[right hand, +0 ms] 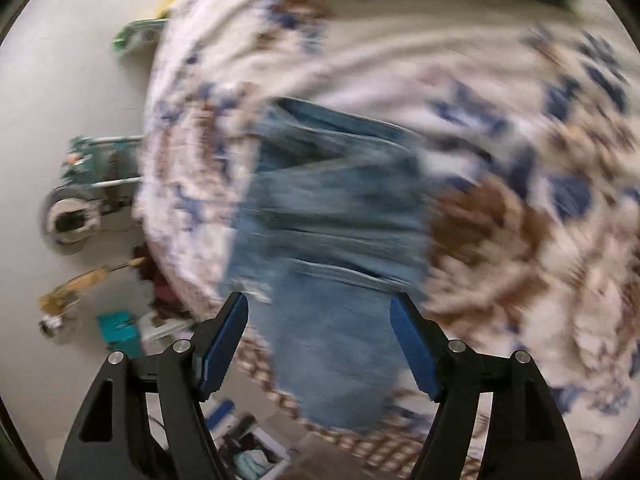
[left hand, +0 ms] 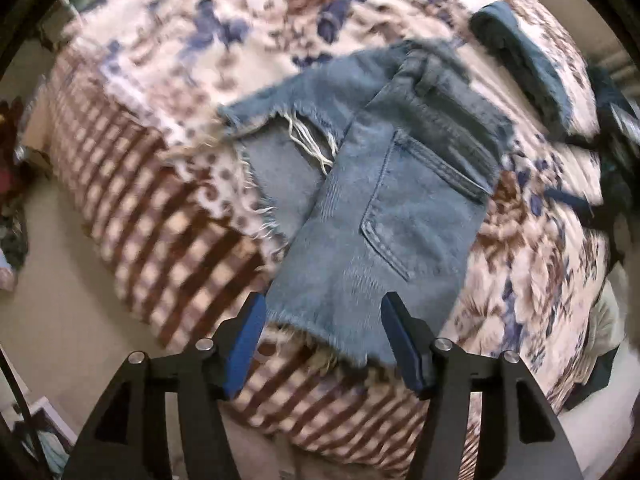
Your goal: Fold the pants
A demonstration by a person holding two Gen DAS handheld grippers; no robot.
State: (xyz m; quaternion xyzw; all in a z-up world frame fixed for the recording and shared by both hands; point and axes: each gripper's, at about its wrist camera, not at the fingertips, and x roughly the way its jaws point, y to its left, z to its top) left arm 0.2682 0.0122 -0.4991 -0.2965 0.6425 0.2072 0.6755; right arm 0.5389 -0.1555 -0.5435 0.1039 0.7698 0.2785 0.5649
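Observation:
A pair of light blue denim shorts (left hand: 384, 208) with frayed hems lies on a floral bedspread (left hand: 240, 32), folded in half lengthwise with a back pocket facing up. My left gripper (left hand: 324, 312) is open and empty, hovering just above the near frayed hem. In the right wrist view the same shorts (right hand: 336, 240) are blurred by motion. My right gripper (right hand: 320, 312) is open and empty above the shorts' near end.
A darker folded denim piece (left hand: 520, 60) lies at the bed's far right, with dark clothing (left hand: 616, 132) beyond it. The bed's checkered edge (left hand: 160, 208) drops to a beige floor (right hand: 72, 80) cluttered with small items (right hand: 80, 208).

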